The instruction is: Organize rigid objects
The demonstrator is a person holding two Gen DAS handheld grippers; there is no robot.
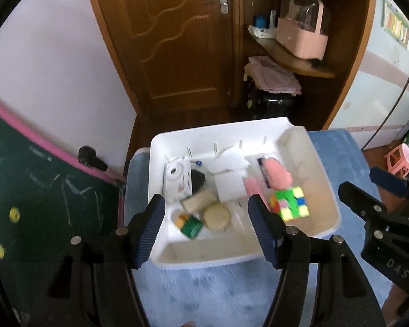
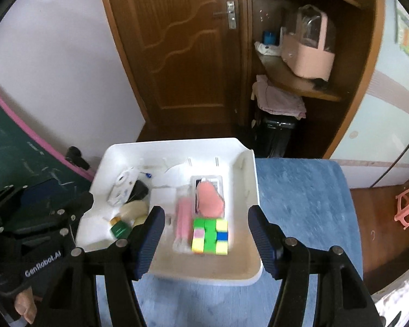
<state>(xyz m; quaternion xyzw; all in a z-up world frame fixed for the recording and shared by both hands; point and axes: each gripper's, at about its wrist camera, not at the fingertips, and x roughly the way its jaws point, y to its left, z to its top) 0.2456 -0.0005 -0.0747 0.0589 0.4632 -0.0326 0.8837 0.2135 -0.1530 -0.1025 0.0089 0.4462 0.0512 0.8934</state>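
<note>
Both left gripper [image 1: 205, 227] and right gripper [image 2: 205, 241] fingers spread, empty, above white plastic tray [image 2: 248, 163]; crowded multicoloured puzzle cube [image 2: 210, 235] could get knocked sideways on approach.

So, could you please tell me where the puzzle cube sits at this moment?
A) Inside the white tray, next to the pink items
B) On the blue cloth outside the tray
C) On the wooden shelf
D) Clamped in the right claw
A: the puzzle cube lies inside the white tray, just in front of the pink items, with both claws apart and nothing between them.
</note>
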